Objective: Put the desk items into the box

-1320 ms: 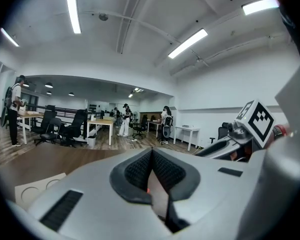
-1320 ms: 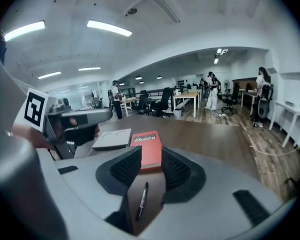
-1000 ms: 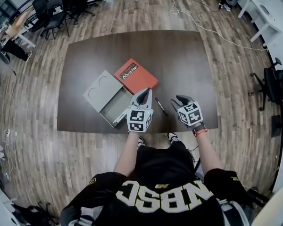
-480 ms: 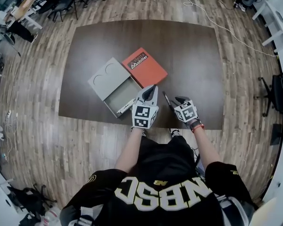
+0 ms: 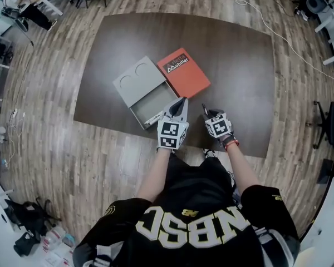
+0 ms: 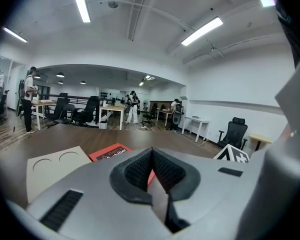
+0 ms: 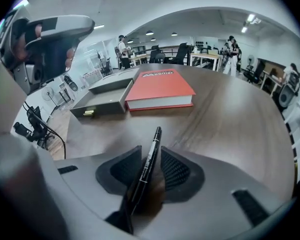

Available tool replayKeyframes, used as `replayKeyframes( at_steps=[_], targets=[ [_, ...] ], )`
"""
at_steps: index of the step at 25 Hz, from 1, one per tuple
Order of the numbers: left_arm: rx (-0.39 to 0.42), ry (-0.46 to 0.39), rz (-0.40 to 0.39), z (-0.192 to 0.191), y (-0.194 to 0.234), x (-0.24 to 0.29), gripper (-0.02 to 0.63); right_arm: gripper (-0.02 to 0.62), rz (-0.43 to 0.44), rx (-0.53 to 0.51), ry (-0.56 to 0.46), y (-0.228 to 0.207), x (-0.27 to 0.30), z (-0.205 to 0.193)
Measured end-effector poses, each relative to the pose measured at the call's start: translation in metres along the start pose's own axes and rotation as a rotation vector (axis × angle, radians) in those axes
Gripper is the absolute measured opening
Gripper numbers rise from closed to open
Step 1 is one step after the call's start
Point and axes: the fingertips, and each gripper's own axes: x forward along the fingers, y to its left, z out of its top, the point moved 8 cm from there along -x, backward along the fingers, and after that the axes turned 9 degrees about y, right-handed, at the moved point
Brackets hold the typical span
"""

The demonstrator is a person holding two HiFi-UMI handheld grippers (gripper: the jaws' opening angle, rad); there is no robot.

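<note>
A black pen (image 5: 204, 108) (image 7: 155, 134) lies on the dark table near its front edge. My right gripper (image 5: 208, 113) (image 7: 151, 152) points steeply down over it, the pen running between its pads. Its jaws have just been closing a little, but a gap still shows beside the pen. My left gripper (image 5: 181, 101) (image 6: 151, 151) hovers just left of it, shut and empty, its tip near the grey box's open drawer (image 5: 151, 103). The grey box (image 5: 134, 80) (image 7: 102, 95) (image 6: 50, 165) has a small pale item inside the drawer.
A red book (image 5: 183, 73) (image 7: 160, 86) (image 6: 110, 151) lies against the box's right side. The brown table (image 5: 239, 65) ends just in front of my hands. Office chairs and desks stand on the wood floor around it, and people stand far off.
Both grippers have come forward and down toward the table. The right one has dropped over the pen, which earlier lay apart between the two grippers.
</note>
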Motion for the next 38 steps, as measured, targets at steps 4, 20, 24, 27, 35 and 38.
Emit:
replayKeyframes(
  at_steps=[4,20,24,27,35,38],
  targets=[
    [-0.018,0.009,0.026,-0.008,0.008,-0.003,0.015,0.104,-0.019,-0.027,0.032,0.004,0.007,-0.001],
    [-0.070,-0.009,0.091,-0.014,0.032,-0.015,0.014,0.051,-0.016,-0.216,0.009,0.011,-0.022,0.021],
    [-0.092,-0.017,0.121,-0.017,0.041,-0.021,0.014,0.051,0.002,-0.330,-0.002,0.017,-0.039,0.036],
    [-0.106,-0.022,0.145,-0.019,0.049,-0.027,0.014,0.051,0.033,-0.401,-0.006,0.024,-0.048,0.051],
    [-0.148,-0.027,0.224,-0.031,0.077,-0.049,0.014,0.051,0.112,-0.633,0.019,0.052,-0.047,0.093],
    [-0.171,-0.031,0.265,-0.036,0.089,-0.061,0.014,0.051,0.130,-0.711,0.023,0.065,-0.041,0.113]
  ],
)
